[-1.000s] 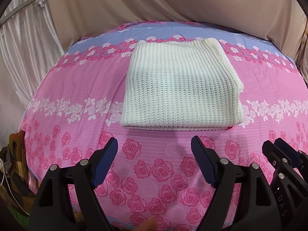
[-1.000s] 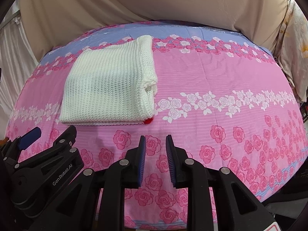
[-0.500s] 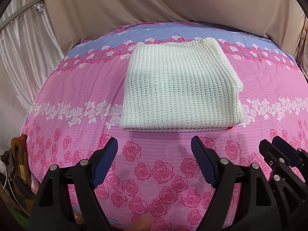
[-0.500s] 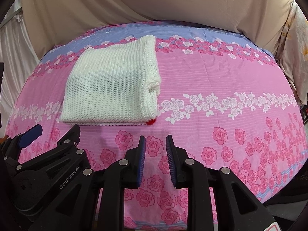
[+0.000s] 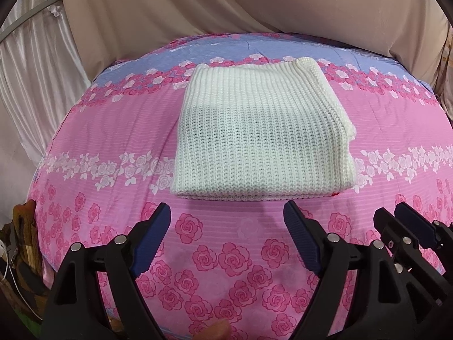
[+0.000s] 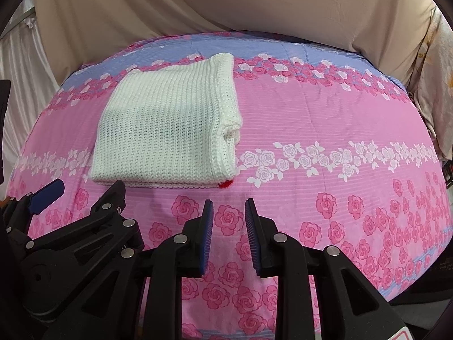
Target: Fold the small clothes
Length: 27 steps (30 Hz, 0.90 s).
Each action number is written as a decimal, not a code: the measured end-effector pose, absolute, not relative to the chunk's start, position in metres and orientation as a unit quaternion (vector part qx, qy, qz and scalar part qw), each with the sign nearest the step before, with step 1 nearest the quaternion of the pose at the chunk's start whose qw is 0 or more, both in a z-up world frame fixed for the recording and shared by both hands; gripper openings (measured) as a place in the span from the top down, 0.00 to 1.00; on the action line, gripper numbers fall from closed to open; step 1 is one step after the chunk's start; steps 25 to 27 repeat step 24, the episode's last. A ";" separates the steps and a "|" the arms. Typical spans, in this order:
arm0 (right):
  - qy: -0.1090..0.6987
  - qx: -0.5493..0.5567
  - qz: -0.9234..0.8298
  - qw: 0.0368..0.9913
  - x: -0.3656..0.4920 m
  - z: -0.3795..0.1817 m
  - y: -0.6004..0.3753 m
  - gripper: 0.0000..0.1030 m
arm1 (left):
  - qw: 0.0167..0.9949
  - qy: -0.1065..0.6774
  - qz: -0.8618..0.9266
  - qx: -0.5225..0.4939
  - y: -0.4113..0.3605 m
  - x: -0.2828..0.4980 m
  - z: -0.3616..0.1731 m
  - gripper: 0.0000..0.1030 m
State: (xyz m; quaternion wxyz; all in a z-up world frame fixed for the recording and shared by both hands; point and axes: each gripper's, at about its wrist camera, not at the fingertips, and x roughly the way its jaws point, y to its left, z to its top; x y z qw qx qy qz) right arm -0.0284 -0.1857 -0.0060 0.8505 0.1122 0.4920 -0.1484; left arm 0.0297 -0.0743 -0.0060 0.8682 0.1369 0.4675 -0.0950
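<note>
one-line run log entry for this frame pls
item: folded white knit garment on pink rose-print bedspread | left hand-held gripper: open, empty | right hand-held gripper: narrow gap, empty

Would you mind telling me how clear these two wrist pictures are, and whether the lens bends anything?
Left wrist view: sharp and evenly lit, the knit's ribs crisp; the fisheye bulges the bedspread into a dome, with dark corners. Right wrist view: equally sharp, no glare; the same bulge, and a soft shadow along the knit's near edge.
</note>
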 end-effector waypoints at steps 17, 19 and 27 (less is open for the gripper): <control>0.499 0.118 -0.148 0.845 -0.017 -0.012 -0.191 0.72 | 0.854 0.504 -0.058 0.114 -0.057 0.045 -0.021 0.10; 0.499 0.117 -0.148 0.846 -0.016 -0.012 -0.190 0.71 | 0.854 0.503 -0.057 0.116 -0.057 0.045 -0.021 0.10; 0.501 0.117 -0.146 0.845 -0.015 -0.012 -0.191 0.68 | 0.857 0.498 -0.061 0.120 -0.058 0.043 -0.019 0.10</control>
